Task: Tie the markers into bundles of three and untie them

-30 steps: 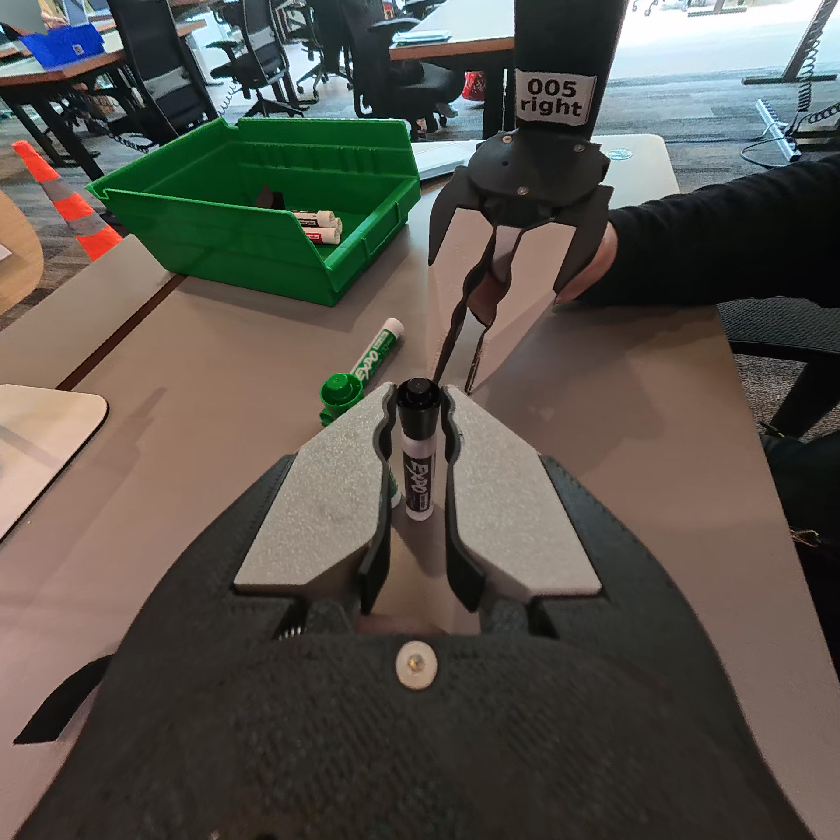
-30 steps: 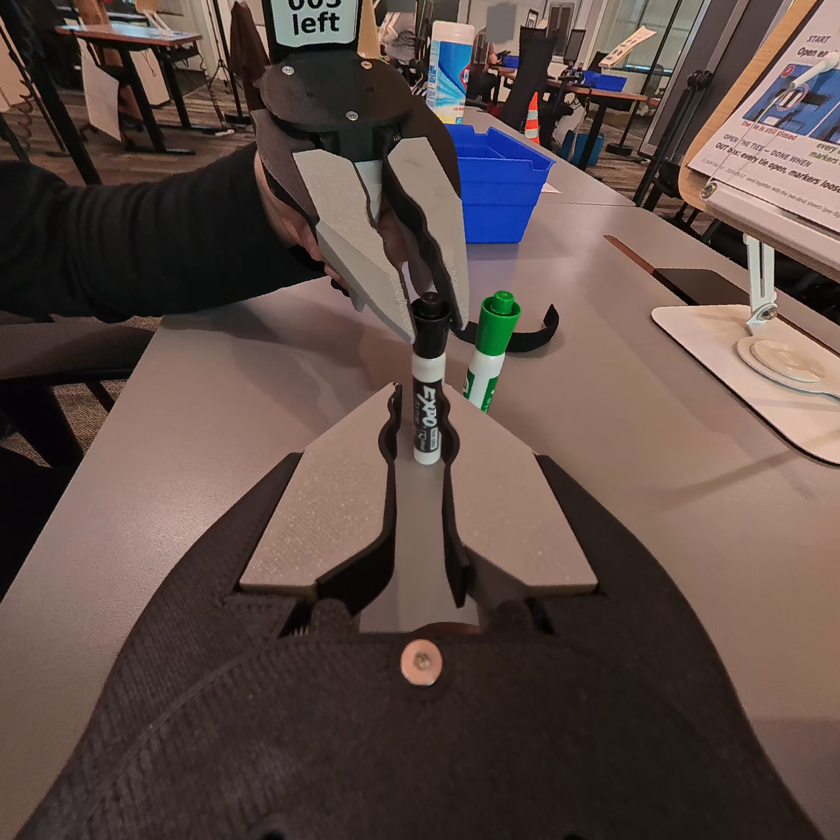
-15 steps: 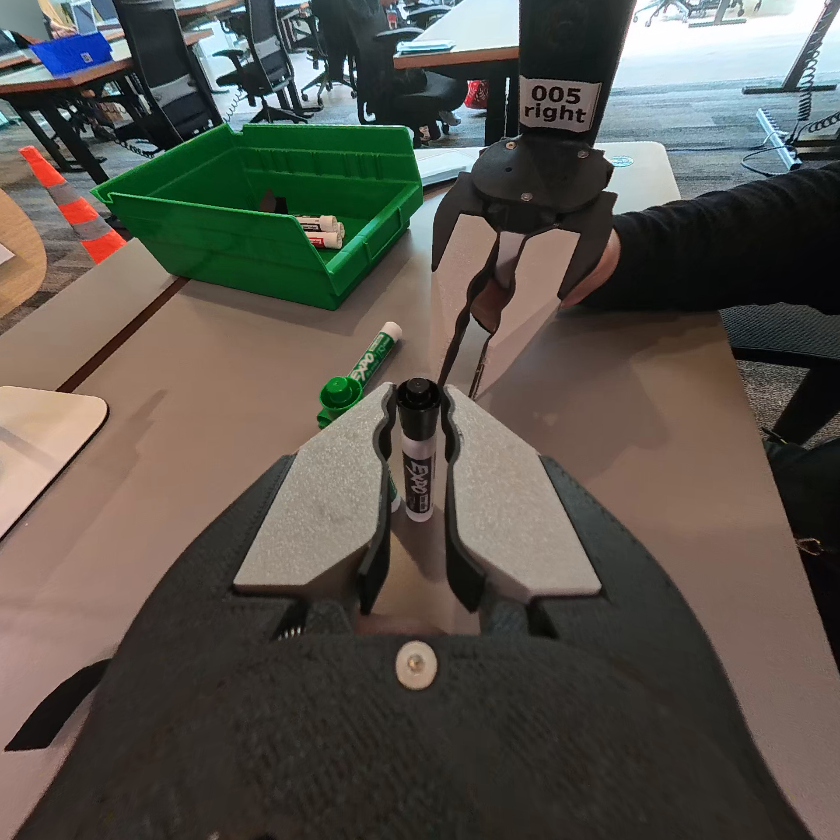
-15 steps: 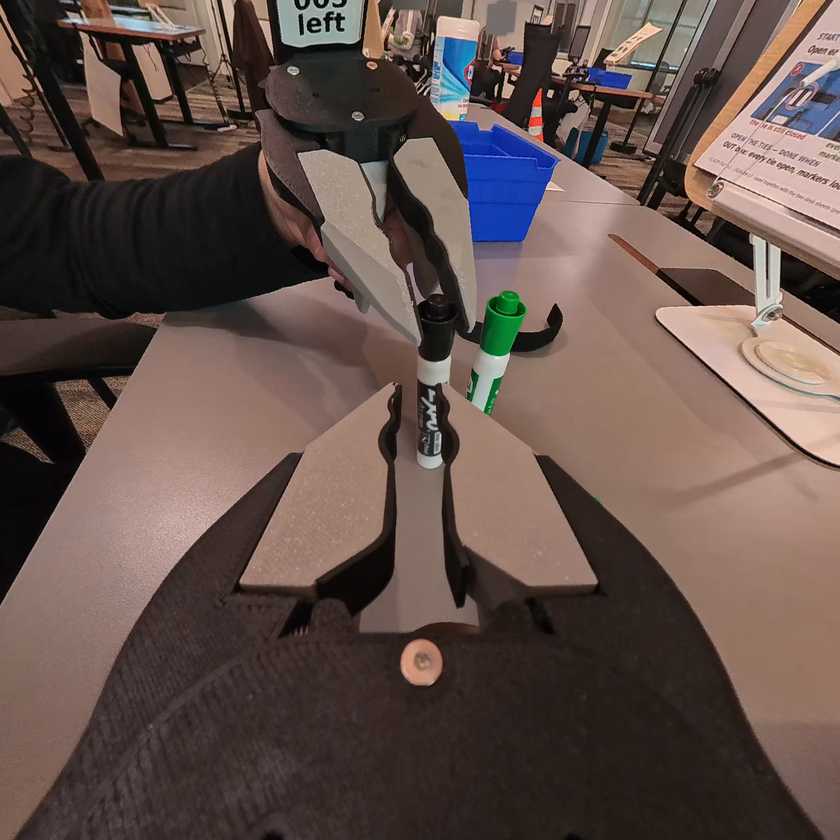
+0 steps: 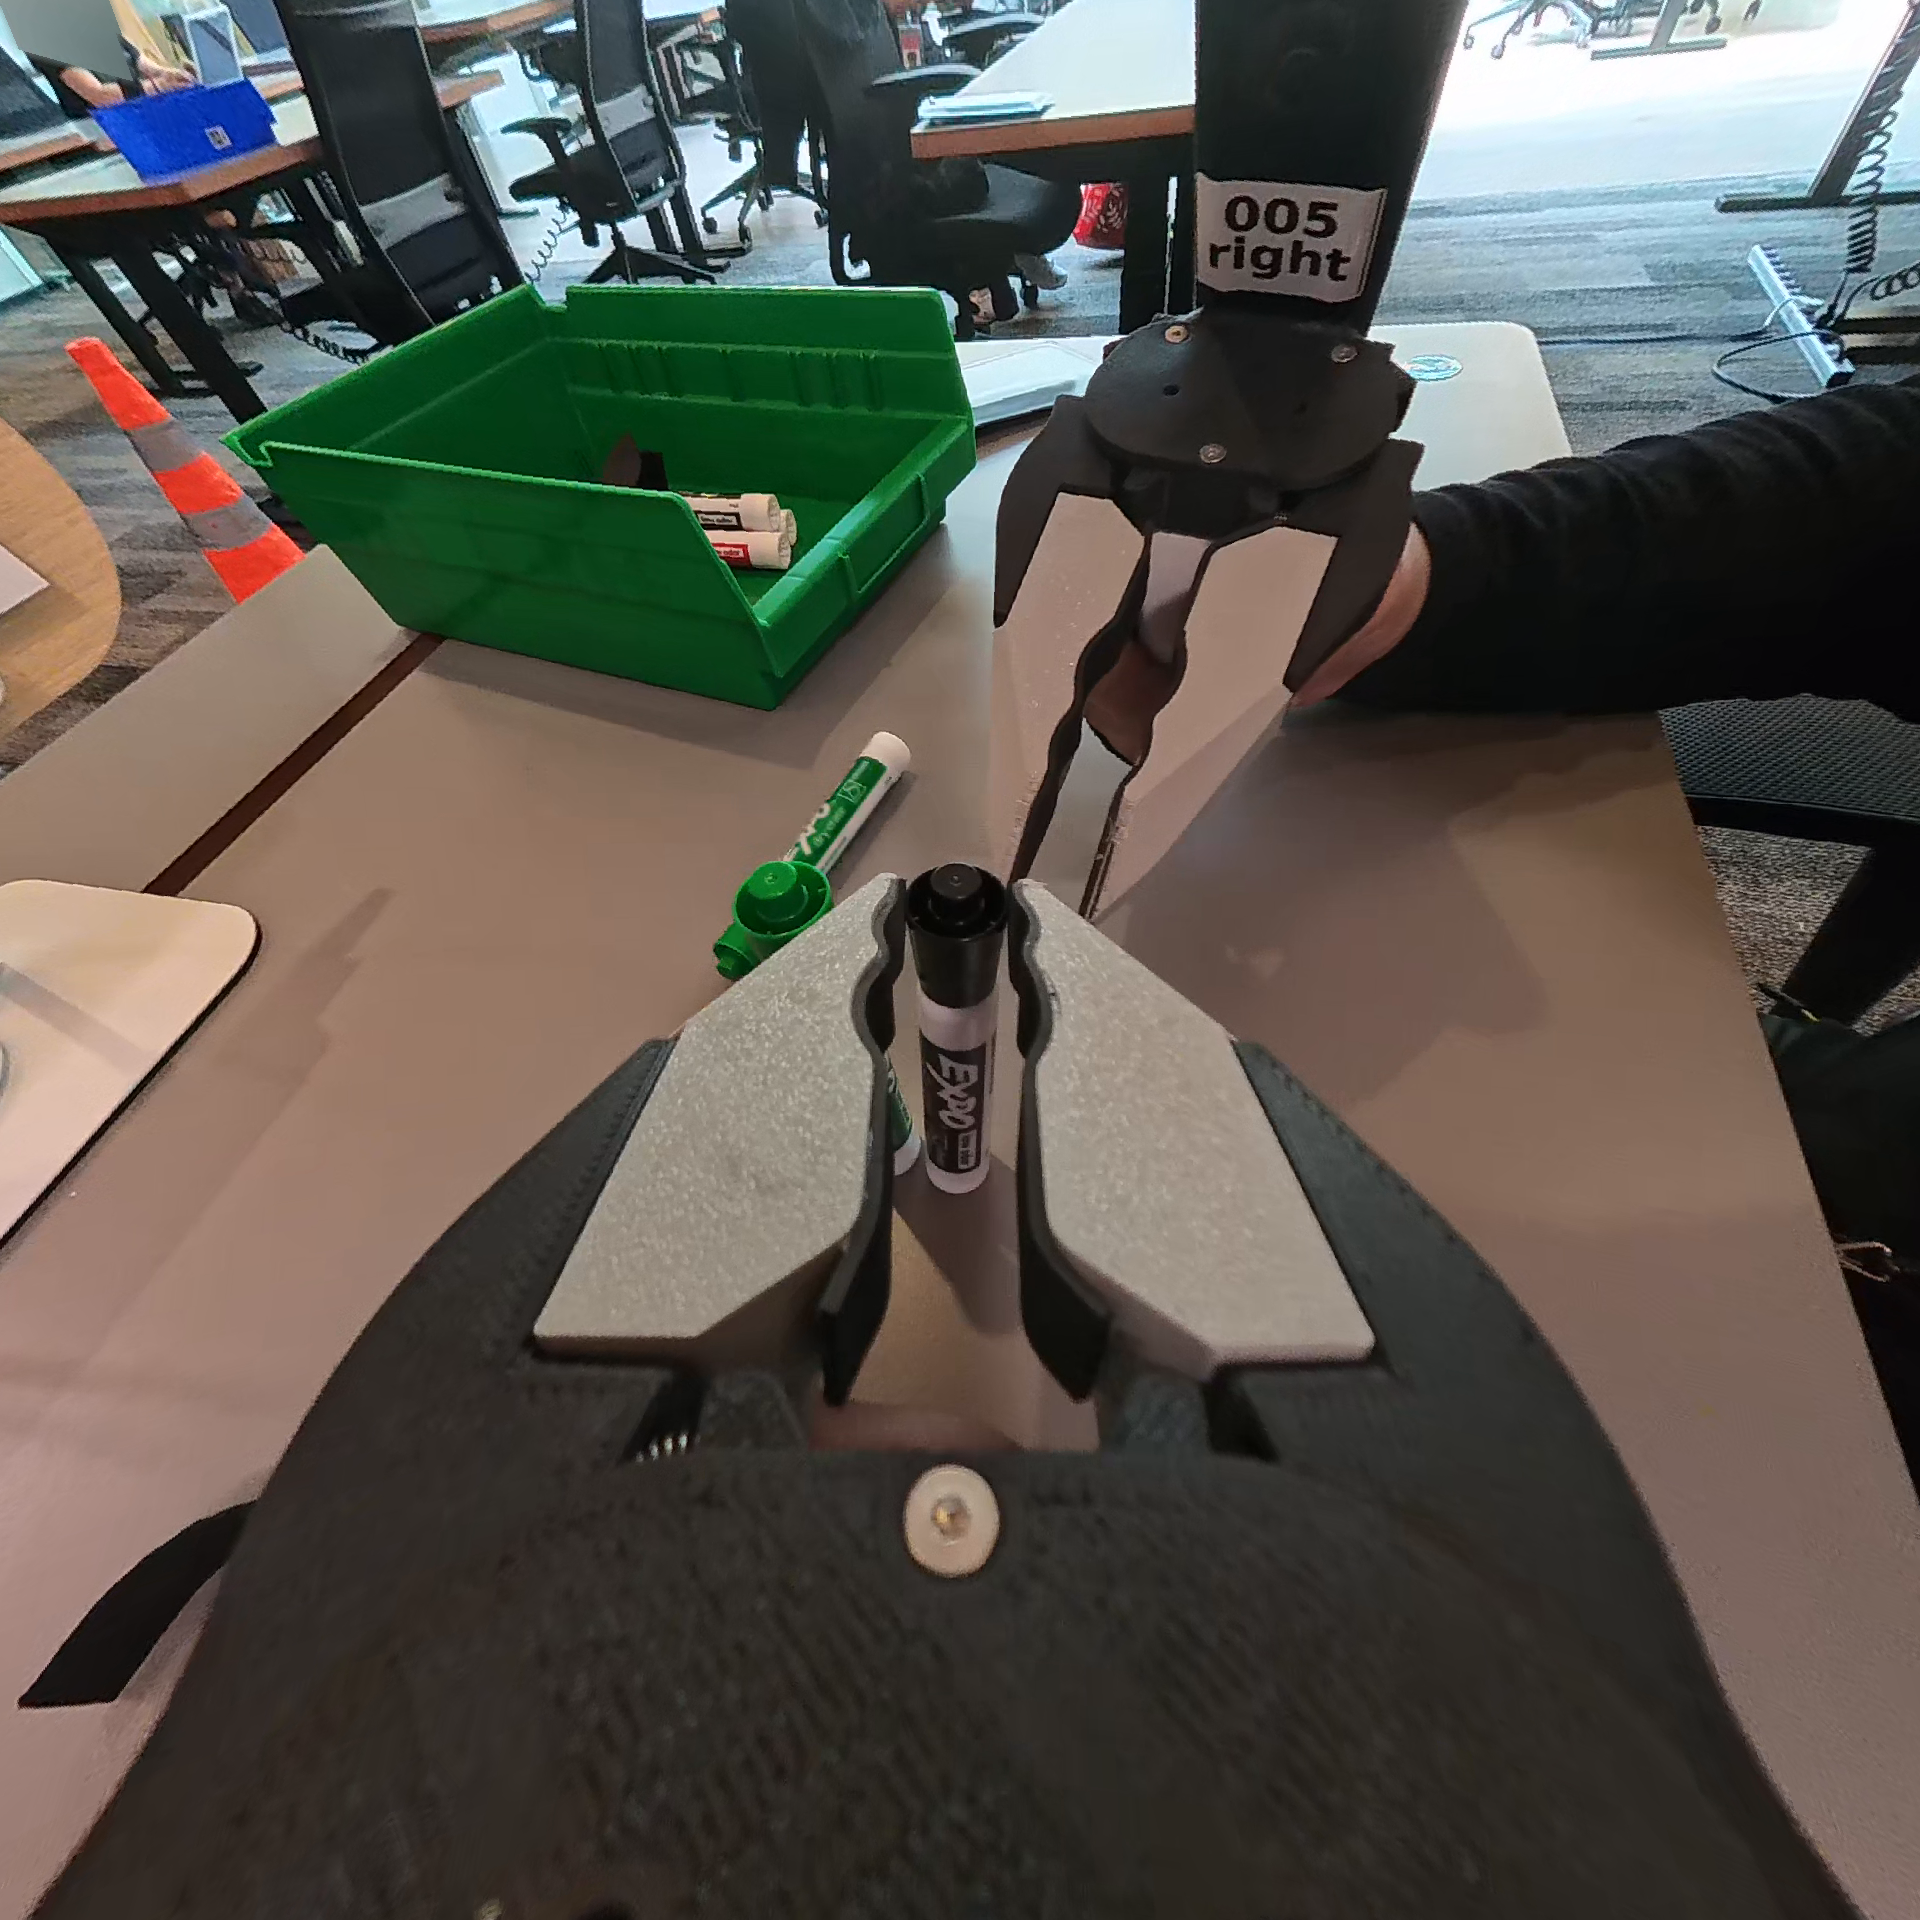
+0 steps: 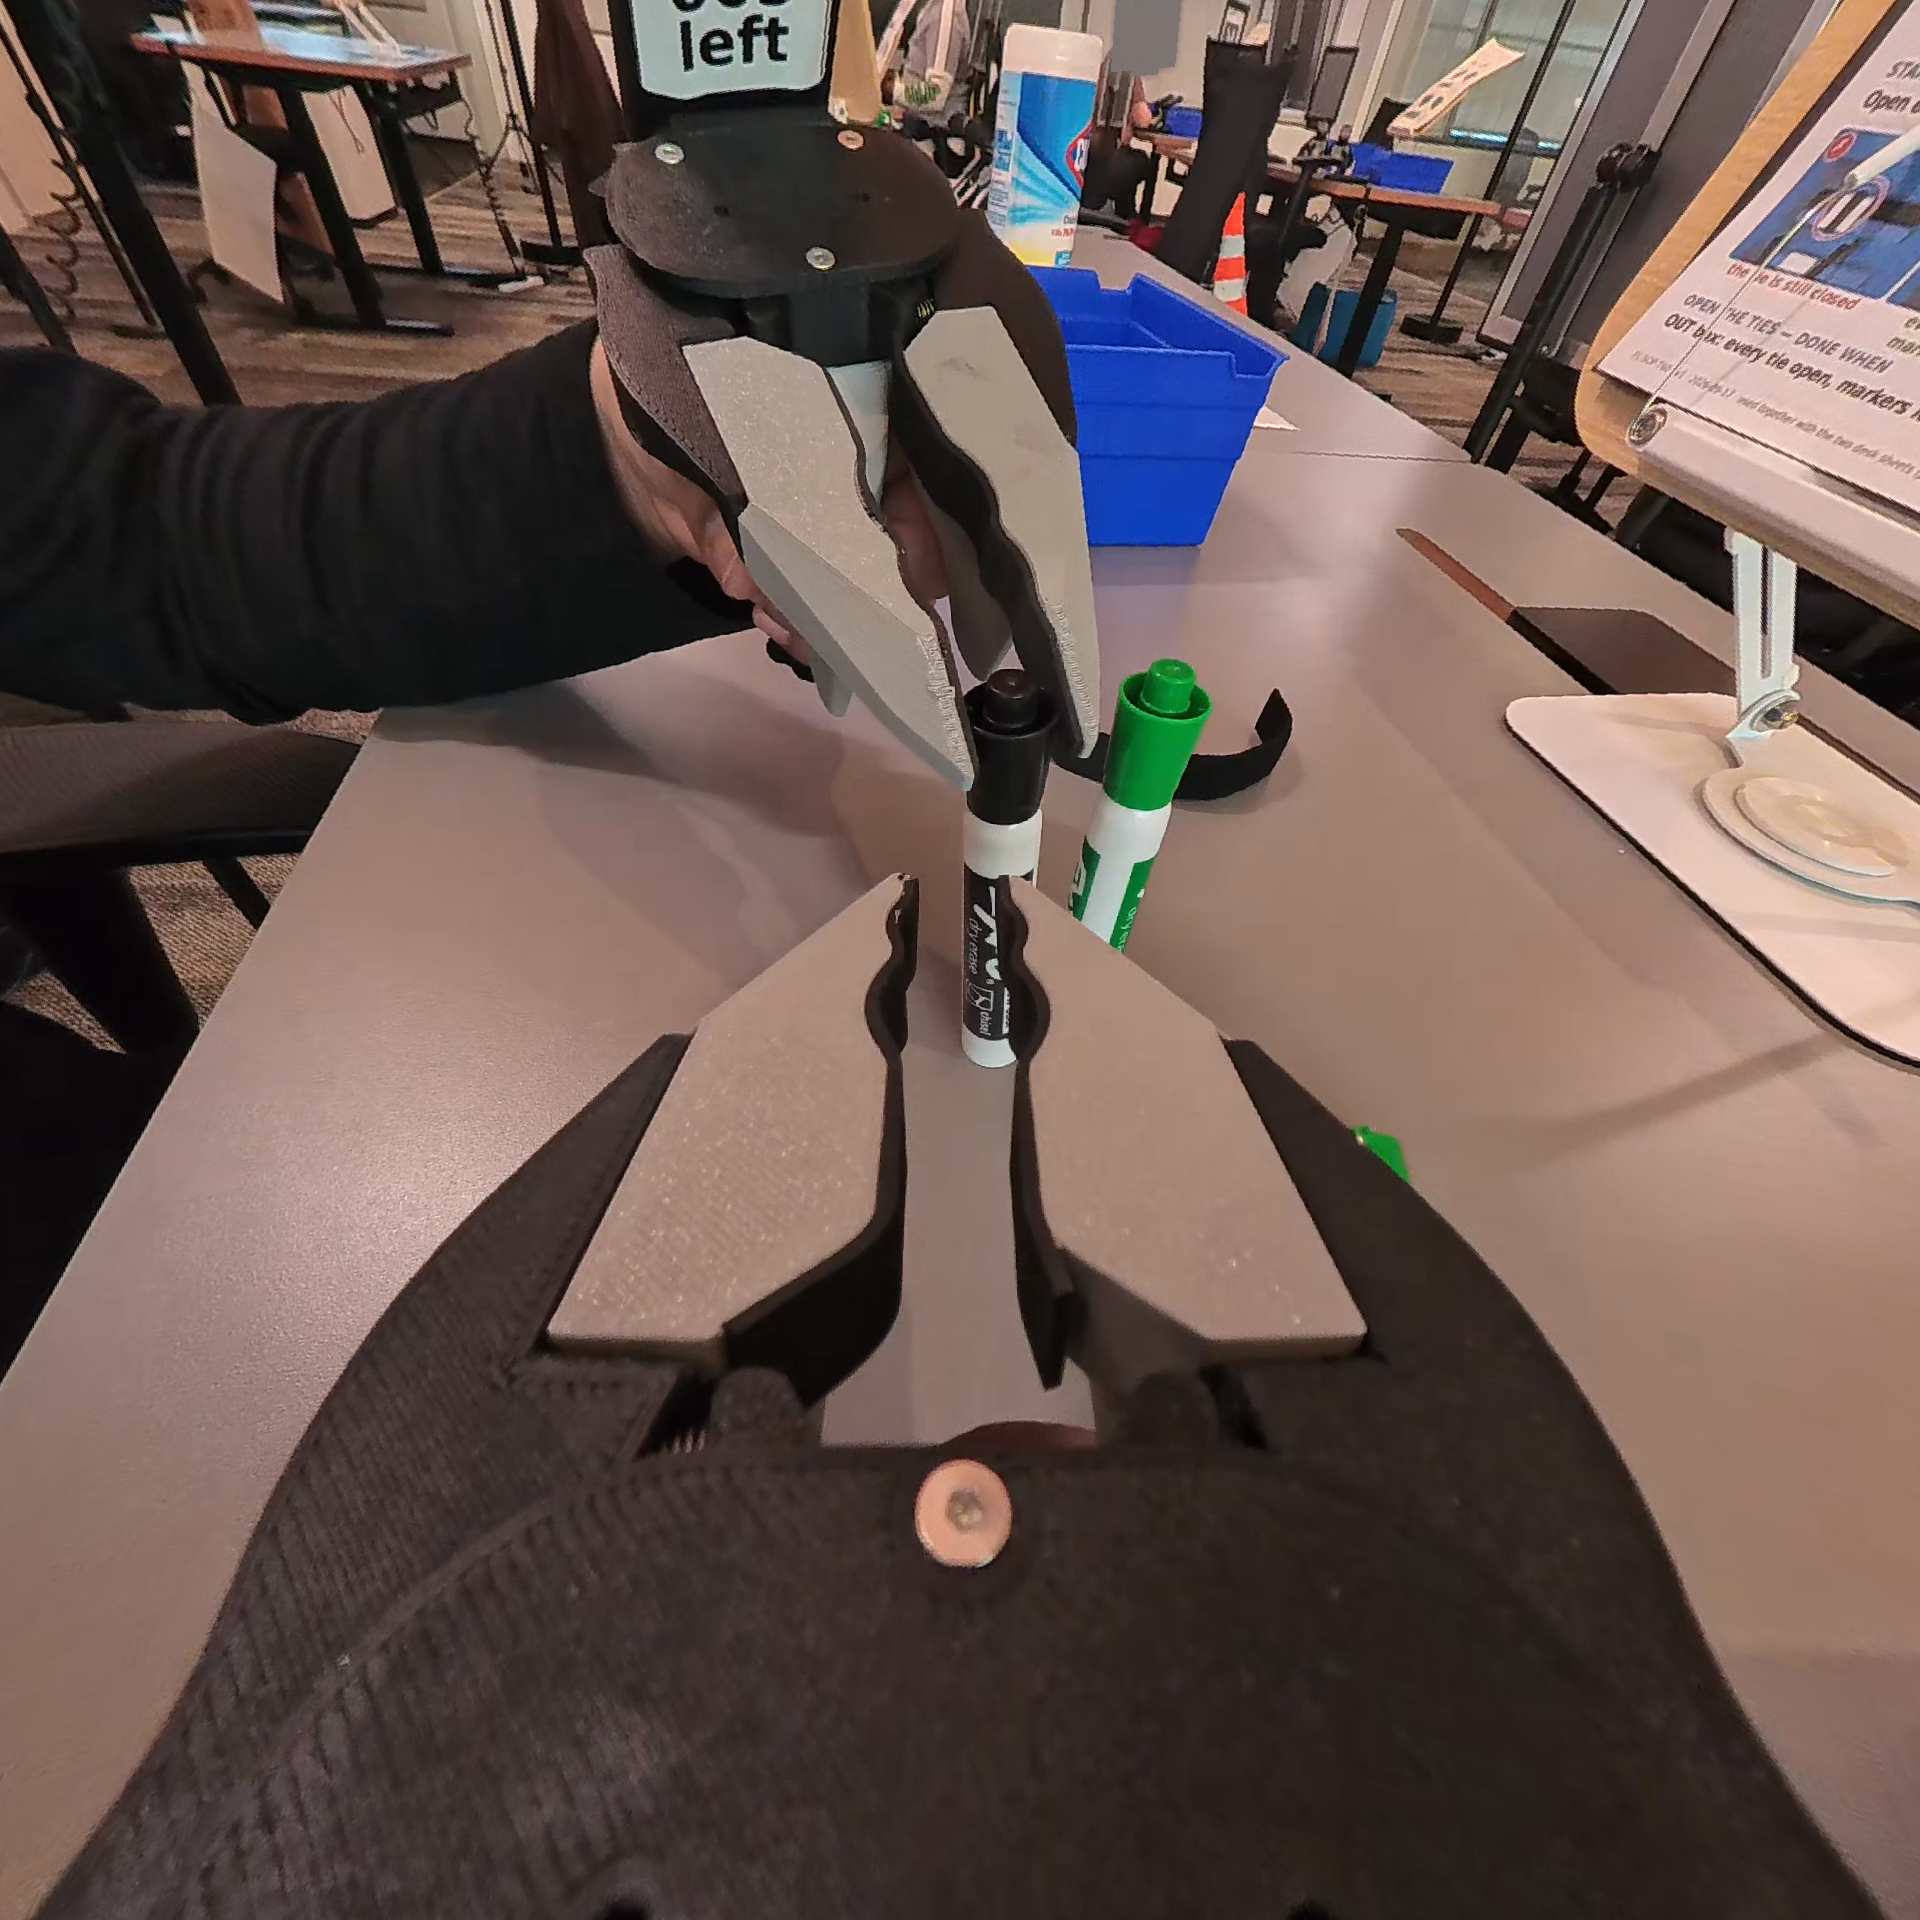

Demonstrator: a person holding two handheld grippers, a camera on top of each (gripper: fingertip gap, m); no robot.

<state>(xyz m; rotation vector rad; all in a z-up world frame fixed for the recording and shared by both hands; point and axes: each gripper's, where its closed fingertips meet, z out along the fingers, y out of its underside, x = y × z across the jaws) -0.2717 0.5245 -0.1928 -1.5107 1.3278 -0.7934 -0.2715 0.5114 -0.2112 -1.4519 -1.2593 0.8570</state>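
Left gripper (image 6: 1023, 727): you pinch the black marker's (image 6: 992, 935) cap, holding it upright.
Right gripper (image 6: 961, 966): narrowly parted around the barrel, seemingly steadying; grip unclear.

Open office beyond a smooth grey-beige table (image 5: 1403, 1039). Behind it, patterned grey carpet floor (image 5: 1662, 301), black mesh office chairs (image 5: 613, 156), and wood-topped desks on black legs (image 5: 156, 203). Left of the table, an orange traffic cone with grey bands (image 5: 177, 468). Farther back, bright daylight across the floor (image 5: 1621, 94). Glazed partitions (image 6: 1507, 62) far behind the table.
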